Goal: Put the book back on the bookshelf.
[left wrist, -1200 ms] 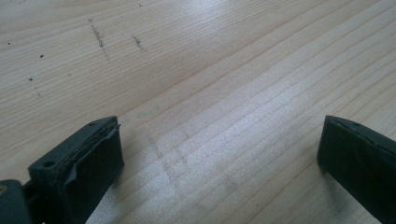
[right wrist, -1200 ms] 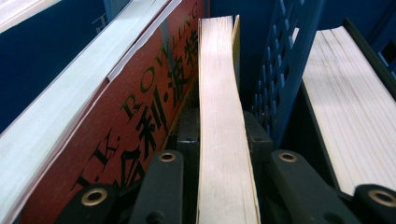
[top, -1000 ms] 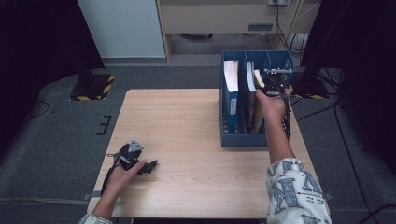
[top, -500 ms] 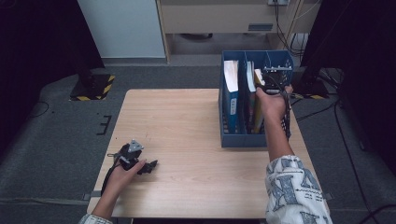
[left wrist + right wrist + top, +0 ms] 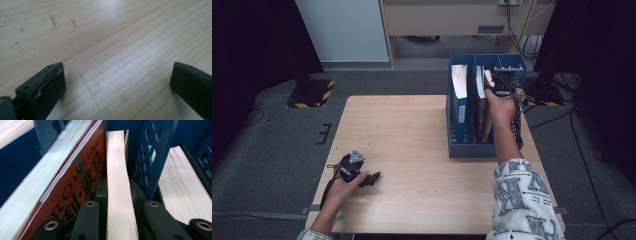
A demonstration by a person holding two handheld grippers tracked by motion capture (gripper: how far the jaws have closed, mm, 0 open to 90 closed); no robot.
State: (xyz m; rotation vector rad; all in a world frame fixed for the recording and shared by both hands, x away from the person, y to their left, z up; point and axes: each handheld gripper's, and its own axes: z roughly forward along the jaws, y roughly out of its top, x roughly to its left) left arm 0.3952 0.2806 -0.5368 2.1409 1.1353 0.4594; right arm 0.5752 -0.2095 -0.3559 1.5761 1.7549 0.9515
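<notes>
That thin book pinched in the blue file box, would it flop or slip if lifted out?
The thin book probably bends: its page edges already bow slightly. It seems light, being slim. The right gripper clamps it from both sides, so slipping looks unlikely, though the red book may rub it.

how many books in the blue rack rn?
3 visible. A white-edged book in the left slot; a red-covered book and a thin book, clamped by the right gripper, further right. Others may be hidden.
</notes>
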